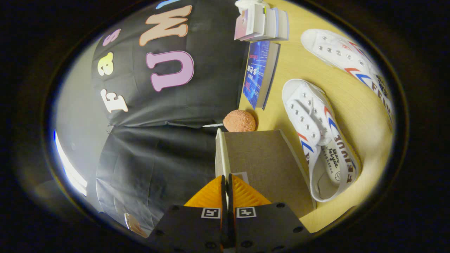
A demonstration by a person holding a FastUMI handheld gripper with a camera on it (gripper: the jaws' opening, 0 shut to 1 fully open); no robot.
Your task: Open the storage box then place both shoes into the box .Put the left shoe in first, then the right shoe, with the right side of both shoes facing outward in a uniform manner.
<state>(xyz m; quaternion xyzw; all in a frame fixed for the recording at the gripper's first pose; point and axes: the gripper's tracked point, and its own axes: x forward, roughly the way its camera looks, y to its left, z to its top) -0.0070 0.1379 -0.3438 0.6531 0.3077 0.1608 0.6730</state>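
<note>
- Two white shoes lie on the yellow table (pixel 351 105), both beyond the tongs and off to their right: the nearer shoe (pixel 318 137) sits just beside the box, the farther shoe (pixel 346 58) well past it. Neither is in the box yet, so I would say the opening step is in hand.
- Tongs (pixel 226 182): the two fingers are pressed close together with the thin edge of the box lid (pixel 222 154) caught between them. Both seem to pinch that pale edge, which would explain why the lid stands on end rather than lying flat.
- Storage box (pixel 267 165): its brown cardboard face runs from the fingertips forward and to their right. Held by the rim like this, the lid can be swung clear to bare the opening.
- Just beyond the lid's far end rests an orange ball (pixel 239 121); farther on lie a blue book (pixel 259 72) and a stack of books (pixel 262 21), all clear of the lid's swing, I judge.
</note>
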